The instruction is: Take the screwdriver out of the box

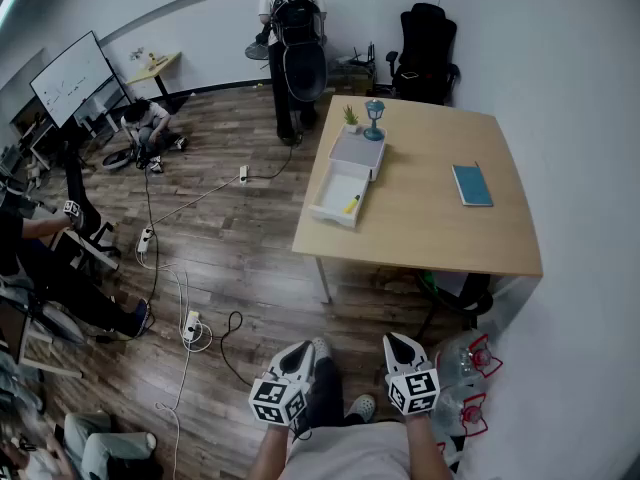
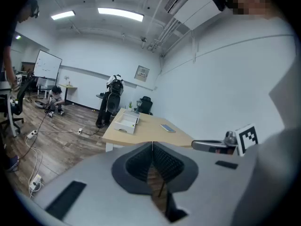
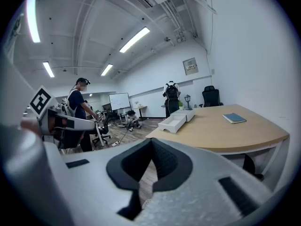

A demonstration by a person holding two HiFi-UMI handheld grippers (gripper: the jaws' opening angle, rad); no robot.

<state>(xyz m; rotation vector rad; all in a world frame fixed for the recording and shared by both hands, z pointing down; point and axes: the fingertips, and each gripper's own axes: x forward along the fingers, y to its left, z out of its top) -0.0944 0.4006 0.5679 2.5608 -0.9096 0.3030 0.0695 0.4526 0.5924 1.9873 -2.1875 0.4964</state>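
A white box stands on the light wooden table, its drawer pulled out toward the table's near-left edge. The yellow-handled screwdriver lies in that drawer. Both grippers hang low in front of the person's body over the floor, well short of the table. My left gripper is shut and empty, as the left gripper view confirms. My right gripper is shut too, with nothing between its jaws. The box shows far off in both gripper views.
A blue notebook, a small lamp and a plant rest on the table. A person with a backpack stands beyond it, beside a black chair. Cables and a power strip lie on the floor. Plastic bottles sit near my right.
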